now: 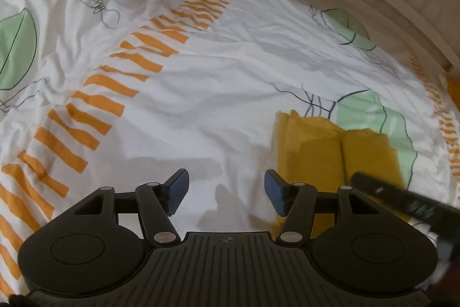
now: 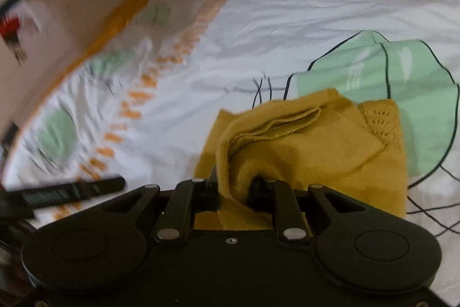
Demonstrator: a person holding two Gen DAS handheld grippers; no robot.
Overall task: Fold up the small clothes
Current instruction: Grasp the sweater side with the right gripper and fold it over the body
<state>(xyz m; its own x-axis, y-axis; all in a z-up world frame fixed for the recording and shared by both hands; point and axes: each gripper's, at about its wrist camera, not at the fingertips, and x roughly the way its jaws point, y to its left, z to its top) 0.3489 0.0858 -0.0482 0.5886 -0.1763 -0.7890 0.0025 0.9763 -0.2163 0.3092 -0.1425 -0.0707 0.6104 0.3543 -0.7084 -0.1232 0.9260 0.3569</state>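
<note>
In the right wrist view, a mustard-yellow knitted garment is seen in the lower centre of the frame, bunched and partly folded over itself, with an openwork patterned edge at its right. One gathered fold is pinched between the nearly closed jaws of the right gripper, whose fingertips are hidden by the cloth; the rest of the garment lies on the white bedsheet printed with green leaves and orange dashes.

In the left wrist view, the left gripper is held wide open with nothing between its blue pads, above bare sheet at the lower centre. The same garment is seen at the lower right of that frame, just beside the right-hand pad and partly behind it.

The main risk is judged to lie in the one-sided hold. Only a thick gathered fold is caught, so the loose layers could be dragged askew and the existing fold pulled open if the cloth is lifted or swept sideways. The knit could also slip from the jaws, since several layers are pinched at once. Heavy blur at the left of the right wrist view suggests quick motion, which would worsen both. The wrinkled sheet could be snagged if the open gripper is lowered carelessly.
</note>
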